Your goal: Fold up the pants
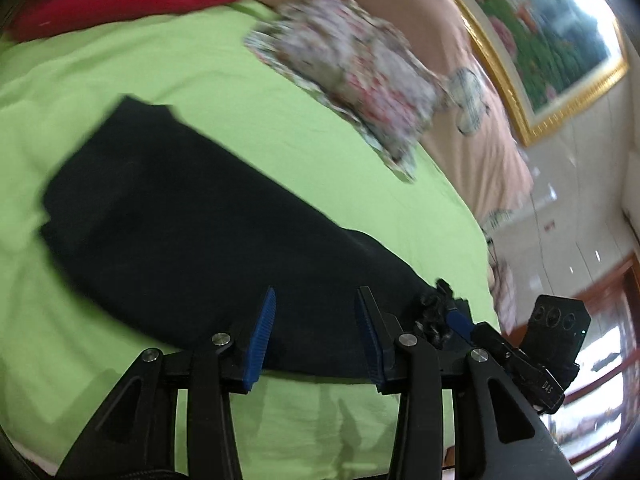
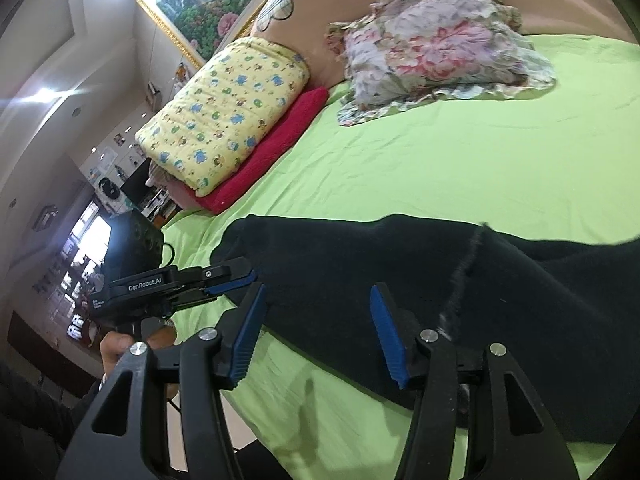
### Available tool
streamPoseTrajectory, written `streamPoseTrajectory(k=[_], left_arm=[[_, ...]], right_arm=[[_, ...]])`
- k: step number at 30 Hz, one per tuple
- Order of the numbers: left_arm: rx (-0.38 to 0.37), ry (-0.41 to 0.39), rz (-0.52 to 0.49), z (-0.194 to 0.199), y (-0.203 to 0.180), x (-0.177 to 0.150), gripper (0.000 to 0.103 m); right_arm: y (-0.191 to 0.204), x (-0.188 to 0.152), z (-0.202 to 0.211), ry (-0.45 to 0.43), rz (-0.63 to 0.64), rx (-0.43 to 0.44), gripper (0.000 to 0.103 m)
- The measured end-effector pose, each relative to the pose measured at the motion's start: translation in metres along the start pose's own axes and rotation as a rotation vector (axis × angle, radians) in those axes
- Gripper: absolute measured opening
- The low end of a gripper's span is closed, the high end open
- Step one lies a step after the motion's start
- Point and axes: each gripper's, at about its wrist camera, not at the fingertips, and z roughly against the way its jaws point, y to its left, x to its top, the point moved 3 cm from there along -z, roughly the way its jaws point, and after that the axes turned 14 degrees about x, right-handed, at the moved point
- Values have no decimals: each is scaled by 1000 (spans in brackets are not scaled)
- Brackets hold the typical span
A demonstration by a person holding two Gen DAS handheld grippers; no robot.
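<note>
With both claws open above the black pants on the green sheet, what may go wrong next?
1. Neither the left claw nor the right claw holds the pants; a grab may pinch the sheet too.
2. The pants reach the bed edge and may slide off.
3. The left wrist view is blurred, so a grab may miss the edge of the pants.

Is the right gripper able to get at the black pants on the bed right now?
Probably yes: the right gripper is open just over the black pants on the green sheet, with nothing between its fingers and the cloth.
</note>
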Motion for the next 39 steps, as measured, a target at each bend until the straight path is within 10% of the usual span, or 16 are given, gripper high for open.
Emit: streamPoseTrajectory(k=[15, 39], left_arm=[[113, -49, 230, 40, 86, -12, 50], [108, -12, 381, 13, 122, -2, 60]], right_arm=[[22, 25, -64, 107, 61, 91, 57], [35, 67, -179, 303, 138, 126, 58]])
